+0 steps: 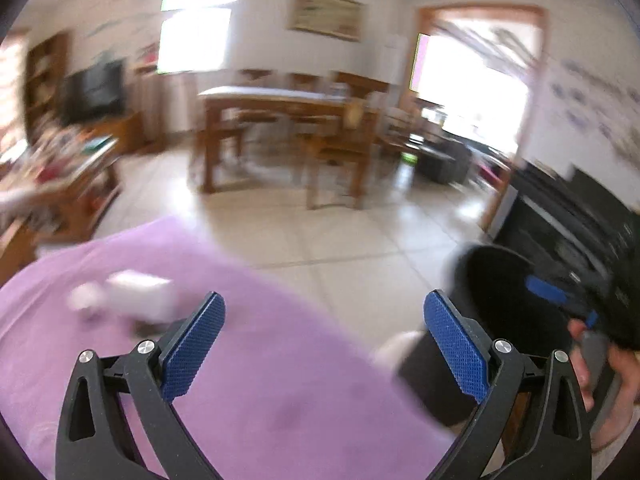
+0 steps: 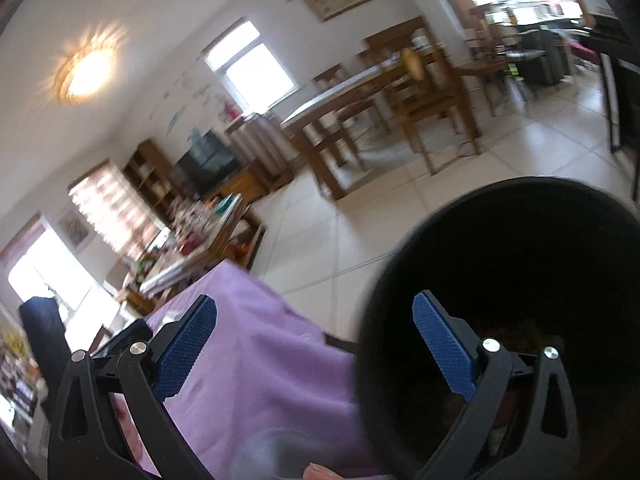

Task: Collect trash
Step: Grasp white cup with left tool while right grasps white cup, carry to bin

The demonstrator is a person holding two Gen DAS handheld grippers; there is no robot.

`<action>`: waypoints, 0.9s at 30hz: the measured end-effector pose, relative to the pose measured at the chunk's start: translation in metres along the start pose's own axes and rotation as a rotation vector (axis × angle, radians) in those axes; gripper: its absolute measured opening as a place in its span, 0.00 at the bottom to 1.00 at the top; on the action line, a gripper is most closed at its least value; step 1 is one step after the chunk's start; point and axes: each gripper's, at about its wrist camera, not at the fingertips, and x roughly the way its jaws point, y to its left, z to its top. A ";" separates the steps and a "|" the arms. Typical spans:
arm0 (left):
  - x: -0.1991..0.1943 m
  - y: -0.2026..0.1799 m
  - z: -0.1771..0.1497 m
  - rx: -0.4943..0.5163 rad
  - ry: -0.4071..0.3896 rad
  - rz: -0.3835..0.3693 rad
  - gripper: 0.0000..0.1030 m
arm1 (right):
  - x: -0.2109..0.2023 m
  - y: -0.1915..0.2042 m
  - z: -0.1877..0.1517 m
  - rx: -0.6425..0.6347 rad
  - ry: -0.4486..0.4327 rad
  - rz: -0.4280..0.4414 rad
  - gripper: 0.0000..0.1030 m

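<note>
Hovering with both jaw sets spread wide and empty: left gripper [image 1: 324, 340] over the purple cloth [image 1: 248, 380], white blurred trash [image 1: 136, 296] lying at 10 o'clock, long axis roughly 9-to-3, right gripper [image 2: 314, 340] beside the black bin [image 2: 520, 280] at 3 o'clock, mouth facing up, presumably to receive trash.

A home's living-dining room: wooden dining table [image 1: 276, 98], television [image 1: 95, 87], framed picture [image 1: 325, 15], tiled floor [image 1: 320, 232].

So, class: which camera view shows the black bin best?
The right wrist view: the black bin fills its lower right, its round rim and dark opening facing the camera. The left wrist view shows only a smaller, blurred bin at the right, partly hidden.
</note>
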 end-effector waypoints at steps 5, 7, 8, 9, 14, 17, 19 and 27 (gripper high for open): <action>0.000 0.114 0.005 -0.129 0.051 0.172 0.95 | 0.052 0.062 -0.013 -0.102 0.092 0.077 0.95; 0.006 0.148 0.008 -0.153 0.081 0.210 0.91 | 0.072 0.089 -0.019 -0.157 0.135 0.109 0.95; 0.011 0.163 0.010 -0.154 0.104 0.225 0.87 | 0.079 0.100 -0.022 -0.179 0.152 0.122 0.95; 0.016 0.172 0.012 -0.149 0.123 0.236 0.84 | 0.088 0.113 -0.026 -0.209 0.173 0.138 0.95; 0.051 0.198 0.021 -0.102 0.221 0.241 0.71 | 0.118 0.161 -0.038 -0.332 0.242 0.170 0.95; 0.064 0.206 0.020 -0.109 0.256 0.211 0.59 | 0.135 0.182 -0.045 -0.388 0.281 0.166 0.95; 0.068 0.209 0.023 -0.102 0.258 0.214 0.51 | 0.146 0.196 -0.051 -0.431 0.305 0.159 0.94; 0.059 0.228 0.019 -0.163 0.220 0.211 0.36 | 0.193 0.241 -0.071 -0.638 0.381 0.093 0.79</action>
